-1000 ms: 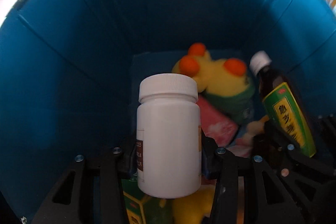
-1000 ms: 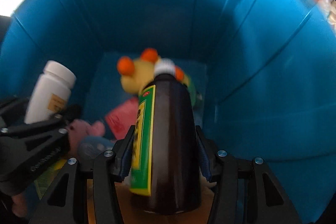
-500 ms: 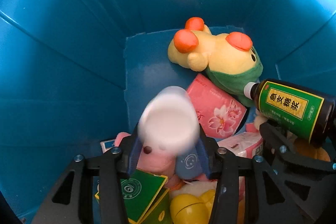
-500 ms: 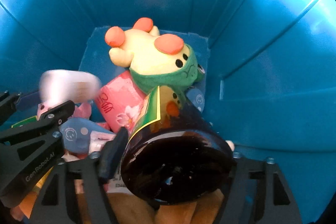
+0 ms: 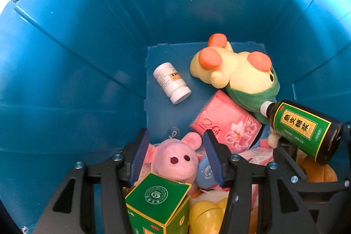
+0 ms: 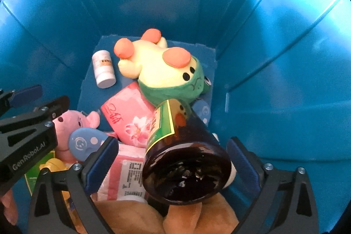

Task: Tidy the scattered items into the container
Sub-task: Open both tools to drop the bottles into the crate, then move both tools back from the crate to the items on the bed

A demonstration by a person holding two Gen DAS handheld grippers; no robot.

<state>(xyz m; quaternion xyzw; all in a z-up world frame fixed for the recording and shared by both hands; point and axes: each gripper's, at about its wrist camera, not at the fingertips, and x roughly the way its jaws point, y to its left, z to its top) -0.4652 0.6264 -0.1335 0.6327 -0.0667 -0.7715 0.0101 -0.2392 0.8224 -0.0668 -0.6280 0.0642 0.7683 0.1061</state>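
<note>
Both grippers point down into the blue bin [image 5: 87, 58]. My left gripper [image 5: 176, 157] has its jaws opening and grips nothing; a pink plush [image 5: 175, 159] lies below them. The white pill bottle [image 5: 172, 82] lies on its side on the bin floor, also visible from the right wrist [image 6: 104, 71]. My right gripper [image 6: 172, 166] has its jaws opening wide. The brown syrup bottle [image 6: 186, 170] with a green label sits between them, neck down on the pile, with gaps to both pads. The left wrist view shows this bottle [image 5: 302, 126] leaning at the right.
A yellow plush with orange pads [image 5: 237, 67] and a pink tissue pack [image 5: 226, 122] lie on the bin floor. A green box [image 5: 155, 201], a yellow toy and a brown plush [image 6: 131, 218] fill the near side. My left gripper [image 6: 41, 100] shows at the left edge.
The white pill bottle dropped out of my left gripper onto the bin floor. My right jaws spread apart from the brown bottle, which tipped neck down onto the pile.
</note>
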